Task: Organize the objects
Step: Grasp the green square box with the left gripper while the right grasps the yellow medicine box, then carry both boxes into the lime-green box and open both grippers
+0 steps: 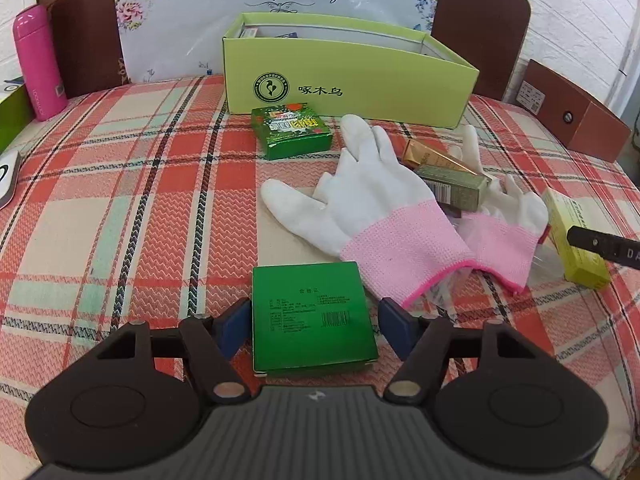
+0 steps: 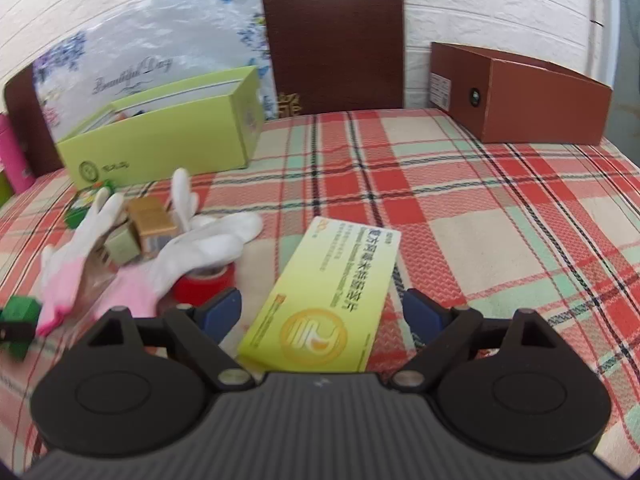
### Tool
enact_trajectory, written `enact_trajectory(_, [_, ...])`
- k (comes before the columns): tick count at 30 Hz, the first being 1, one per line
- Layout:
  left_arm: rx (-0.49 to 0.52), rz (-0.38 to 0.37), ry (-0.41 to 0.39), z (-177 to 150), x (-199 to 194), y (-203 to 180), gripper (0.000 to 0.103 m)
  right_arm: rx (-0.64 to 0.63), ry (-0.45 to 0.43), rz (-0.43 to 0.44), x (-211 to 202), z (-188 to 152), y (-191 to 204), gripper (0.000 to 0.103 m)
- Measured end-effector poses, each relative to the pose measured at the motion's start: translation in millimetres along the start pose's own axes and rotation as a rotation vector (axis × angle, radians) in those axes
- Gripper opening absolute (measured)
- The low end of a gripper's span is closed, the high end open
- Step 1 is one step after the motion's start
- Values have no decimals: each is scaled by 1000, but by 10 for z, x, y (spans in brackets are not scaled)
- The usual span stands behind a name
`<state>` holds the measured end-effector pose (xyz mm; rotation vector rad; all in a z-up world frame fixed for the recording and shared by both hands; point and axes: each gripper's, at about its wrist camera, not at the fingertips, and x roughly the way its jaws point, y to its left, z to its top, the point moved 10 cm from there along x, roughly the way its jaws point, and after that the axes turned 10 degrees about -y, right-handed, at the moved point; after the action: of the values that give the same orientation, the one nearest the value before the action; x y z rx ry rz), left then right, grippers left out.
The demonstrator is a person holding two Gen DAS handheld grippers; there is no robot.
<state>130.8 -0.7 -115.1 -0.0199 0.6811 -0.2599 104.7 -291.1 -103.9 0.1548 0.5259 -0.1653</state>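
My left gripper (image 1: 314, 326) is open with its blue pads on either side of a flat green box (image 1: 310, 316) lying on the plaid cloth; a small gap shows on each side. My right gripper (image 2: 322, 312) is open around a long yellow medicine box (image 2: 324, 300), pads apart from it. A lime-green open carton (image 1: 340, 88) stands at the back, also in the right wrist view (image 2: 160, 140). Two white gloves with pink cuffs (image 1: 380, 216) lie in the middle, over small gold and olive boxes (image 1: 452, 176). A second green patterned box (image 1: 292, 132) sits before the carton.
A pink bottle (image 1: 38, 60) stands far left. A brown open box (image 2: 528, 100) stands at the back right. A red tape roll (image 2: 206, 282) lies beside the gloves. A dark headboard (image 2: 332, 40) and white wall close the back.
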Motion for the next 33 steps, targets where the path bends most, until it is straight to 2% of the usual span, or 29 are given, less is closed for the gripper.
enact_trajectory(4, [32,29,1,-15,34,-19,69,33,3,-35,145,-8,-7,85])
enact_trajectory(6, [43,35,-4,-20,23,-9,67,35,-1,-56,162,-41,-29,72])
enact_trajectory(10, [19,26,-11,-6,42,31,68,82,-1,-43,165,-69,-73,71])
enact_trajectory(17, [44,31,-20,-7,74,1,72,31,-14,-62,225,-112,-24,74])
enact_trajectory(19, [36,34,-24,-3,65,20,65,22,-31,-62,219,-117,-22,74])
enact_trajectory(24, [5,30,-17,22,8,73,65,47,-36,-30,92,-92,-25,69])
enact_trajectory(28, [-23,9,-41,140,-73,75,65,35,-103,4,-143,108,65,68])
enact_trajectory(33, [-8,-30,-124,517,-199,-34,65,16,-188,96,-310,541,315,68])
